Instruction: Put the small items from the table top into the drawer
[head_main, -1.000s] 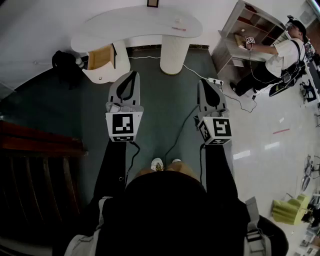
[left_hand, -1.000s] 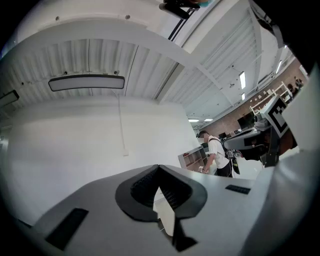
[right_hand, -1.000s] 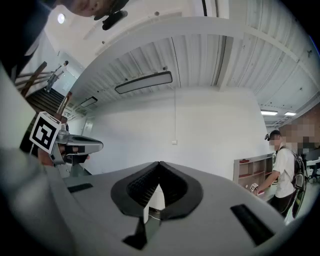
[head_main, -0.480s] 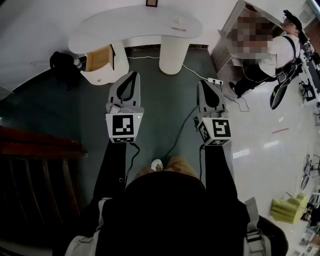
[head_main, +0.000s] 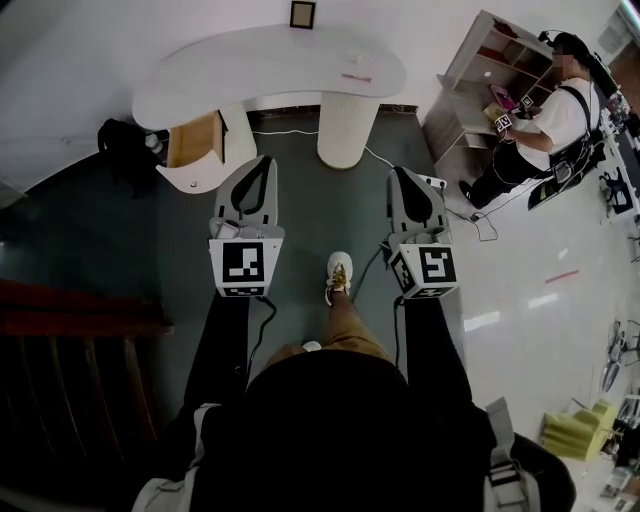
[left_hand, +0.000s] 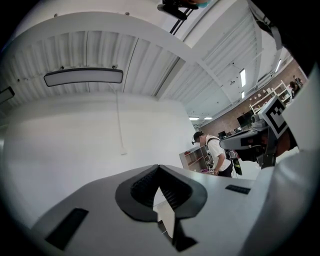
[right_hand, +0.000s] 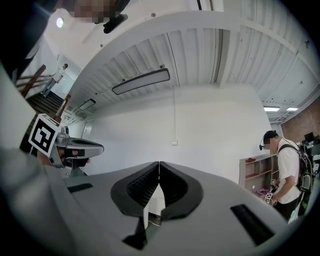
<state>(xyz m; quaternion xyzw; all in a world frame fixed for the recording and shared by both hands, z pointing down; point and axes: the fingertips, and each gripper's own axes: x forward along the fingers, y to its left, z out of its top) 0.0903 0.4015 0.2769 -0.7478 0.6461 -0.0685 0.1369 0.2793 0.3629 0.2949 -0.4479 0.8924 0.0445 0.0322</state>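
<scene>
While both grippers sit well short of the table (head_main: 240, 58), left gripper (head_main: 262, 165) and right gripper (head_main: 402, 176) show jaws together, empty. Small pink item (head_main: 355, 76) lies crosswise on the tabletop ahead, nearer the right gripper; open drawer (head_main: 193, 140) is ahead of the left.

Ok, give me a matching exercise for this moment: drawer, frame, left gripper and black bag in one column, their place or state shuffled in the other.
Things:
1. drawer
2. frame
3. left gripper
4. black bag

Place or state:
a. shut, nothing in it
b. left of the table, beside the drawer
c. pulled open
d. standing at the table's far edge

Pairs: 1-c; 2-d; 3-a; 4-b
</scene>
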